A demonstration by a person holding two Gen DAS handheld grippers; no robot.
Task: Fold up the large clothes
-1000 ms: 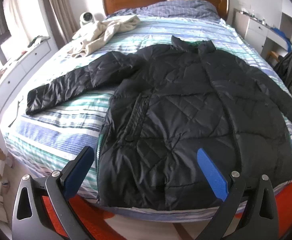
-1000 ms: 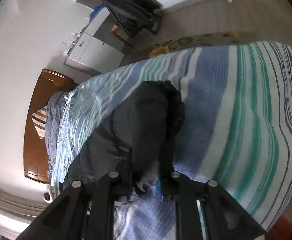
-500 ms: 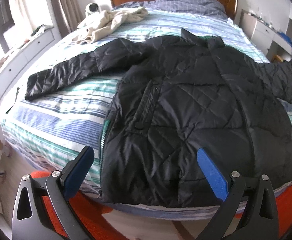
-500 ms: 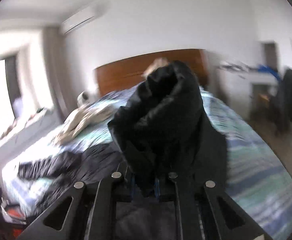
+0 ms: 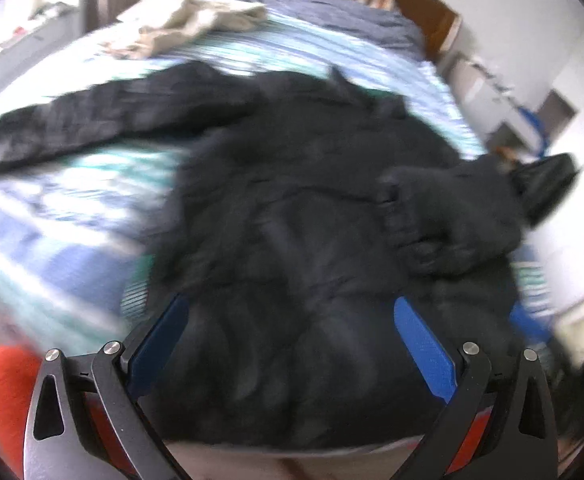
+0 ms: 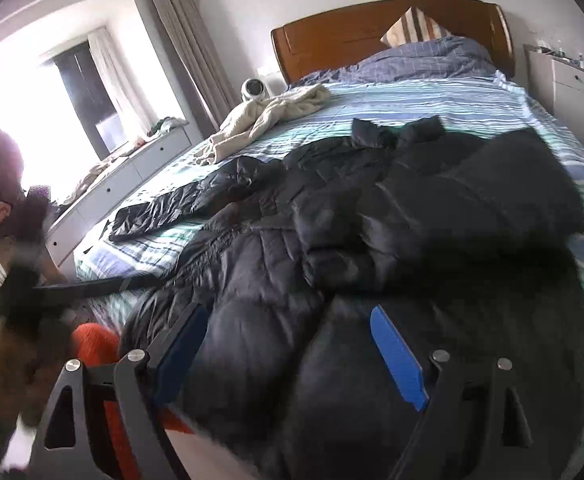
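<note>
A black quilted jacket [image 5: 292,208] lies front-up on the striped bed [image 5: 71,184]; it also shows in the right wrist view [image 6: 372,232]. Its right sleeve [image 6: 472,200] lies folded across the chest, also seen in the left wrist view [image 5: 444,216]. The other sleeve [image 5: 71,128] stretches out to the left [image 6: 163,208]. My left gripper [image 5: 292,340] is open and empty above the jacket's hem. My right gripper [image 6: 287,352] is open and empty above the hem too. The left wrist view is blurred.
A cream garment [image 6: 267,116] lies near the head of the bed, by a wooden headboard [image 6: 372,36] and pillows. White drawers [image 6: 131,176] stand left of the bed, a white cabinet [image 6: 572,84] right. An orange rug [image 5: 3,380] lies at the foot.
My right gripper lifted the right sleeve, carried it over the chest, then opened and let it go. My left gripper stayed open and swung nearer the hem.
</note>
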